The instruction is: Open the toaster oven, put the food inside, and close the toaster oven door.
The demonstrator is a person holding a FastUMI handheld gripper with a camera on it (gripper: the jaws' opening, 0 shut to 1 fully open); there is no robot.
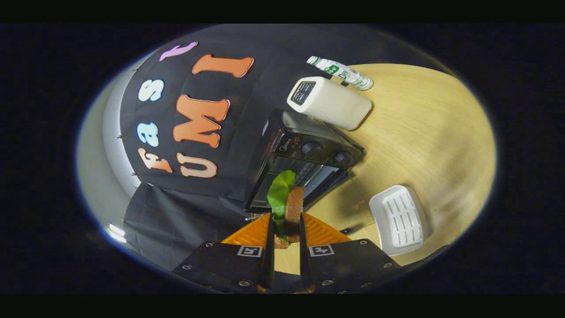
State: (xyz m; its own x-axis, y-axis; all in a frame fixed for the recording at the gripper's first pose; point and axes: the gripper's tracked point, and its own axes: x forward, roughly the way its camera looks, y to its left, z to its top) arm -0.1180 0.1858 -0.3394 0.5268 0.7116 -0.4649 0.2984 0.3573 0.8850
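Gripper (pixel 284 221) clenched on sandwich (pixel 292 207), lettuce sticking out; toaster oven (pixel 304 163) just beyond, door seemingly open.

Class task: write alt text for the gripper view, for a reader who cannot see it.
The tool is shut on a brown-bread sandwich with green lettuce, held just before an open black toaster oven on a pale wooden table. A white toaster stands beyond the oven.

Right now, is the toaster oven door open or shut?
Open: the toaster oven door hangs away from the front, beyond the sandwich in the gripper.
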